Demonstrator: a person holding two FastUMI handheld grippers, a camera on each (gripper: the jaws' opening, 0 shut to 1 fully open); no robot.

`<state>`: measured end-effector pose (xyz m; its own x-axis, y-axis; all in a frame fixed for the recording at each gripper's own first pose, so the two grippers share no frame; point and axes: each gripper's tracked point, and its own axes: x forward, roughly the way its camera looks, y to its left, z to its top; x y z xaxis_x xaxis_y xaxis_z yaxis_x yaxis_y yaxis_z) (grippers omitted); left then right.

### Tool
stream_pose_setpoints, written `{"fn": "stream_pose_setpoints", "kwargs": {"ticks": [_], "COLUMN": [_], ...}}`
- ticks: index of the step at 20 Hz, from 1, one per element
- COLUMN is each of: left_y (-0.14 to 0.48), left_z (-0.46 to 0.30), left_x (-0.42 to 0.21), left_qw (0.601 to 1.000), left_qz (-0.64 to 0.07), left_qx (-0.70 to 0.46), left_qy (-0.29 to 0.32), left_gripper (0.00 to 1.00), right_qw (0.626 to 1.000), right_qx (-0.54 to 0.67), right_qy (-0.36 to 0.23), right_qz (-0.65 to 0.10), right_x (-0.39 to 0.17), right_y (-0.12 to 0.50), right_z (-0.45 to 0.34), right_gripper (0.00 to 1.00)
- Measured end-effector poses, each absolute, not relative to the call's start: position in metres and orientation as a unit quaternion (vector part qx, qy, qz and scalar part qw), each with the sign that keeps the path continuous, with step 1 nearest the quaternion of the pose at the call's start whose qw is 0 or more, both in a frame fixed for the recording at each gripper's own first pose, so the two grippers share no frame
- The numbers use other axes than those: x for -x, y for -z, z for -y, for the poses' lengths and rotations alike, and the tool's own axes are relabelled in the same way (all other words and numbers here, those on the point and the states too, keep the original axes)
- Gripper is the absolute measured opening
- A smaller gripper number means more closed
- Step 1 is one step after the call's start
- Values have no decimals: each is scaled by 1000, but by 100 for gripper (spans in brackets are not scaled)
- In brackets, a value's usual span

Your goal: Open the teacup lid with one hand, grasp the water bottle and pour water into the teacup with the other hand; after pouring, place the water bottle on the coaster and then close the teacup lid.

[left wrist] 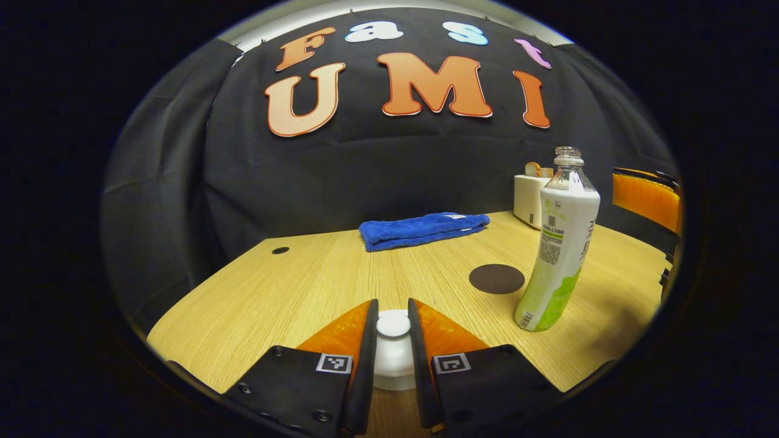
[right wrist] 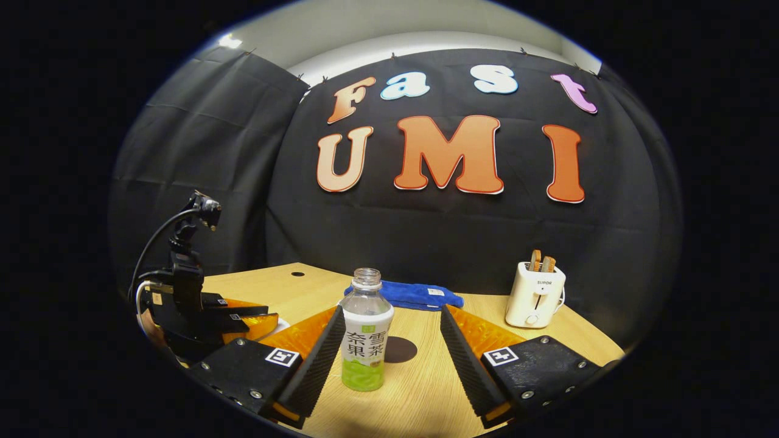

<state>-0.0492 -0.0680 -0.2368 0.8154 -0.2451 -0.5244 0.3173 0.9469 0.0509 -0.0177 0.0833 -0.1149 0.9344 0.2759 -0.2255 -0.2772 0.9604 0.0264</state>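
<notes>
Lid-opening was in hand: left gripper (left wrist: 393, 325) apparently pinched the teacup lid (left wrist: 393, 323) knob. Right gripper (right wrist: 386, 340) stood wide around the water bottle (right wrist: 366, 331), needing closure.

Black cloth (right wrist: 201, 152) hangs in creased panels behind and to the left of a light wood table (left wrist: 292, 292), which has a small dark hole (left wrist: 280, 250) near its back left edge. Above the cloth runs a pale wall (right wrist: 426, 24) with a bright glare of light (right wrist: 230, 41) at the upper left.
</notes>
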Motion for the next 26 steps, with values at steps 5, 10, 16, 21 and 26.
{"fn": "stream_pose_setpoints", "kwargs": {"ticks": [5, 10, 16, 21, 26], "left_y": [224, 203, 191, 196, 199], "left_z": [63, 53, 26, 4, -2], "left_x": [45, 41, 37, 38, 39], "left_qw": [958, 966, 972, 973, 973], "left_qz": [-244, -220, -205, -210, -212], "left_qx": [-62, -59, -58, -62, -56], "left_qy": [139, 126, 96, 74, 69], "left_gripper": [34, 30, 34, 31, 34], "right_qw": [982, 978, 972, 965, 956], "right_qx": [4, 8, 10, 1, -14], "right_qy": [-147, -163, -163, -151, -158], "right_qz": [-119, -132, -168, -215, -246], "right_x": [18, 19, 13, 10, 12], "right_y": [117, 129, 161, 193, 212], "right_z": [-89, -106, -118, -119, -130], "right_gripper": [94, 94, 95, 87, 81]}}
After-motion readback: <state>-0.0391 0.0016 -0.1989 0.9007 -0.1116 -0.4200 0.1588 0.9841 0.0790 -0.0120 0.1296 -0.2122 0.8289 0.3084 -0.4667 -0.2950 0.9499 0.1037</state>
